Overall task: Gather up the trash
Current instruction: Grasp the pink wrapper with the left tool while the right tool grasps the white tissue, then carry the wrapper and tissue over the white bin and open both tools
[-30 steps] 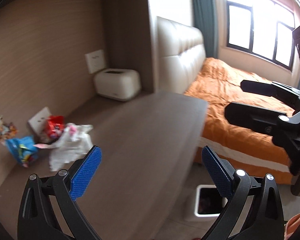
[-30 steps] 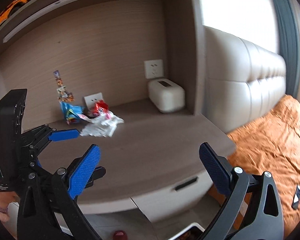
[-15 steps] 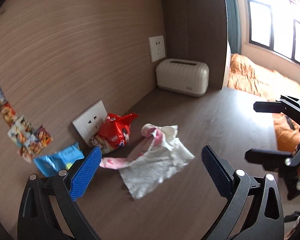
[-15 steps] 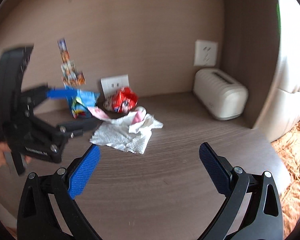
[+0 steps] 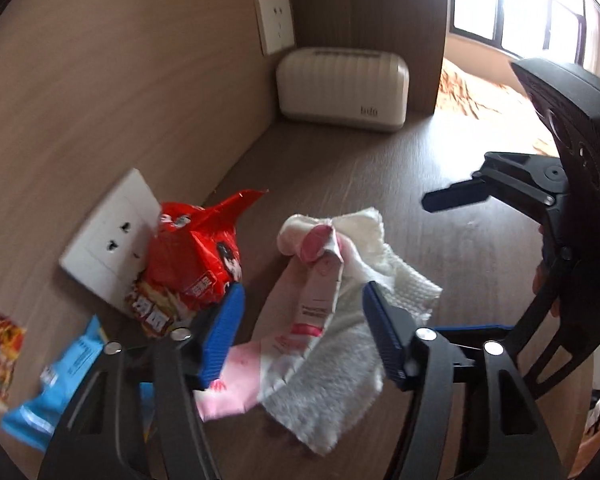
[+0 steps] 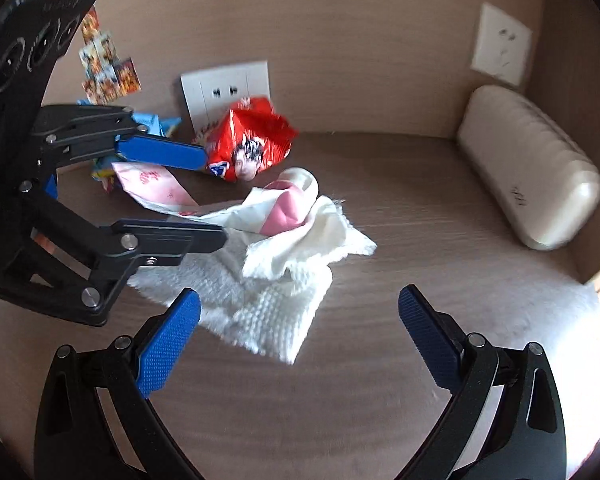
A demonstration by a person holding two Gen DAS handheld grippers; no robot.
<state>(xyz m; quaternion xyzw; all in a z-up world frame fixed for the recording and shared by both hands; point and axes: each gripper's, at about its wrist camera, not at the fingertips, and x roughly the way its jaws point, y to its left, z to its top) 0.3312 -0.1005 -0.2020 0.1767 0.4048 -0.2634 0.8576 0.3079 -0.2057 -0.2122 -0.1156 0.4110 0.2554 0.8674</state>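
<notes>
A heap of litter is seen at the back of a wooden desk (image 6: 400, 208), where a person's two handheld grippers are being brought to bear on it. The left gripper (image 5: 304, 328) is closing, its blue pads set on either side of a pink-and-white wrapper (image 5: 320, 292) and the white paper towel (image 6: 276, 292) beneath it; the pads do not appear to press on either yet. The right gripper (image 6: 300, 336) is held wide apart and empty, just in front of the towel's near edge. A red snack bag (image 6: 252, 148) leans against a wall socket (image 6: 224, 88) behind the heap, and a blue packet (image 5: 60, 376) lies at the far left, partly hidden by the left gripper's frame. A cream tissue box (image 5: 344, 88) stands well apart in the corner and is judged not to be trash. The step in hand is taken to be the first pickup, so little of the task looks done. It would be done well if the pads were lowered until wrapper and towel are both caught in one bunch, since thin paper is likely to slip from a shallow pinch. The red bag is best left to the free right gripper, approached from the front so that nothing is pushed against the wall.
</notes>
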